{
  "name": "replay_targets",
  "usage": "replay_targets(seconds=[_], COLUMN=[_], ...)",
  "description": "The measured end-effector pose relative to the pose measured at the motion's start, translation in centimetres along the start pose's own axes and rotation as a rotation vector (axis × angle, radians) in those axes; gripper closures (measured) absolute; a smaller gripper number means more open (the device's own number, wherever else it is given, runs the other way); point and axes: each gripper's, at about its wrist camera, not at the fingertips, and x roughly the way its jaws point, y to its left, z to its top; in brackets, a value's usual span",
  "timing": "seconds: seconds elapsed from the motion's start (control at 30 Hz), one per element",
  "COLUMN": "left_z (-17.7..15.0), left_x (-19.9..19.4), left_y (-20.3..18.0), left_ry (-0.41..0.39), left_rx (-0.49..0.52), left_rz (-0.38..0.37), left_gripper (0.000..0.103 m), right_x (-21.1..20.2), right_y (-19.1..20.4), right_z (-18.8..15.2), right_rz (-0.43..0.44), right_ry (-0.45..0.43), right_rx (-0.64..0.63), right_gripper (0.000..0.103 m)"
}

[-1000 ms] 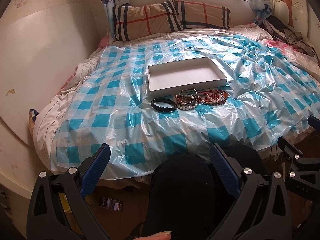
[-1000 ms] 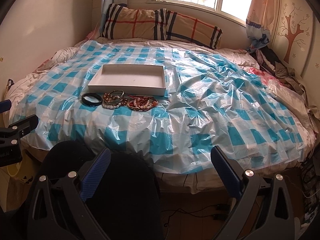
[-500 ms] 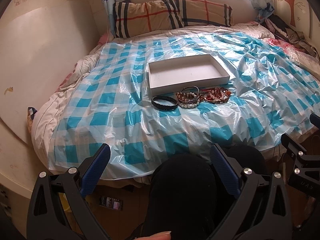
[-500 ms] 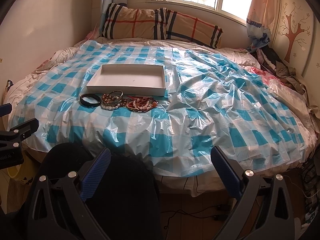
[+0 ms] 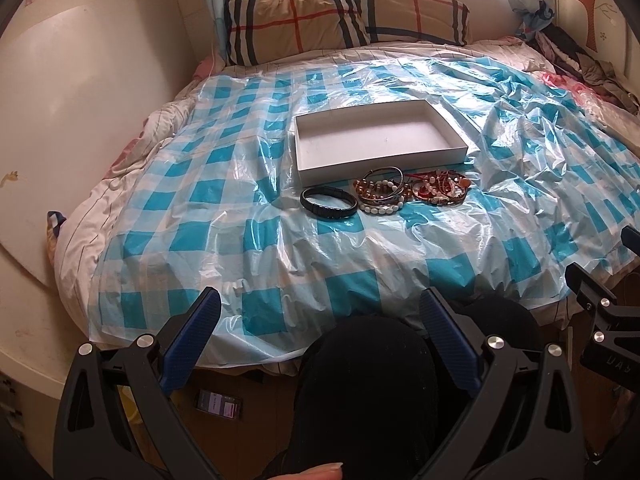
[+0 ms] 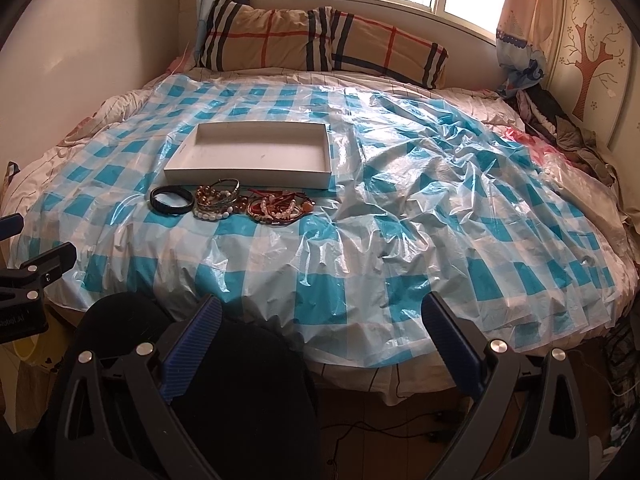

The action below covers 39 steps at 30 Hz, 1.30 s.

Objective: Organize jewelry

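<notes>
Though unfilled, white box point(image 5: 380, 148) crosswise, bracelets point(image 5: 384, 196) alongside.

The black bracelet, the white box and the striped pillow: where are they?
black bracelet point(image 5: 329, 202): left wrist view, on its near band.
white box point(image 6: 256, 156): right wrist view, on its bare floor.
striped pillow point(image 6: 280, 42): right wrist view, on its front face.
</notes>
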Motion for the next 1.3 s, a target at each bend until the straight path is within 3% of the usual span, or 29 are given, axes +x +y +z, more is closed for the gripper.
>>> replay_targets(seconds=[0.33,0.47,0.6,0.87,1.23,1.3], left_z=[1.3,2.8,4.4,7.8,8.9,9.0], left_x=[2.8,5.9,9.5,15.7,21.8,22.0], left_y=[-0.1,0.7,1.5,2.6,4.3,4.5], left_ry=[0.020,0.037,0.065,0.079,0.171,0.140], left_rx=[0.000,-0.014,-0.041,-0.069,-0.132,-0.147], left_rz=[0.000,-0.028,-0.045,-0.020,-0.094,-0.131], left_gripper=[0.008,0.008,0.008,0.008,0.008,0.008], right_x=[2.7,5.2,8.3,15.3,19.8,20.3], right_y=[0.1,0.2,0.5,0.1,0.8,1.0], right_z=[0.8,2.1,3.9,6.6,7.9,8.1], right_rz=[0.035,0.084,0.072,0.098,0.156,0.168], right_ry=[0.000,-0.018,-0.030,0.018,0.042,0.044], right_rx=[-0.019,-0.054,-0.103,-0.112,-0.128,-0.133], right_gripper=[0.007,0.007,0.007,0.007,0.007,0.007])
